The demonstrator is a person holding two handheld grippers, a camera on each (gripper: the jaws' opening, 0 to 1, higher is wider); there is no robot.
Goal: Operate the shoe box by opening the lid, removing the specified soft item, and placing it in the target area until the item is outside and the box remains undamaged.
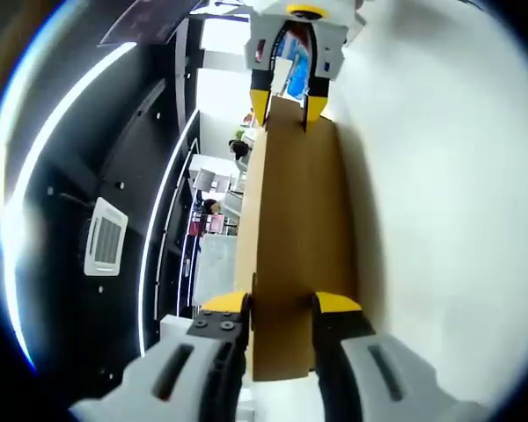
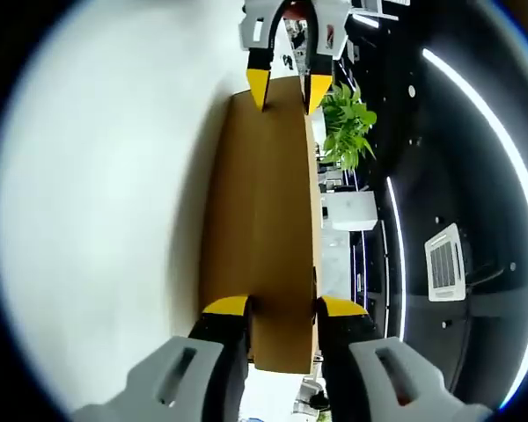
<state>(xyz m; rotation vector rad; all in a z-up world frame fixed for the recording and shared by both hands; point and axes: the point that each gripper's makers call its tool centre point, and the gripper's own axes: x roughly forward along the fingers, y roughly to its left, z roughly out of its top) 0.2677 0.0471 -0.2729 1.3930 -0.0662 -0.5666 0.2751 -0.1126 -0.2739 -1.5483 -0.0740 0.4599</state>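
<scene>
A long brown cardboard shoe box lid point(image 1: 299, 220) is held up in the air, with a broad white surface point(image 1: 440, 193) along one side of it. My left gripper point(image 1: 282, 304) is shut on its near end, yellow-tipped jaws pressing both edges. At the far end, the right gripper point(image 1: 287, 98) clamps the same panel. In the right gripper view the lid point(image 2: 264, 202) runs away from my right gripper point(image 2: 282, 307), which is shut on it, toward the left gripper point(image 2: 287, 88) at the top. The box body and the soft item are hidden.
A dark ceiling with bright light strips point(image 1: 66, 141) and a square air vent point(image 1: 104, 237) fills one side. A green potted plant point(image 2: 348, 123) and office furniture point(image 2: 350, 209) lie beyond the lid. The white surface point(image 2: 106, 202) borders the lid's other side.
</scene>
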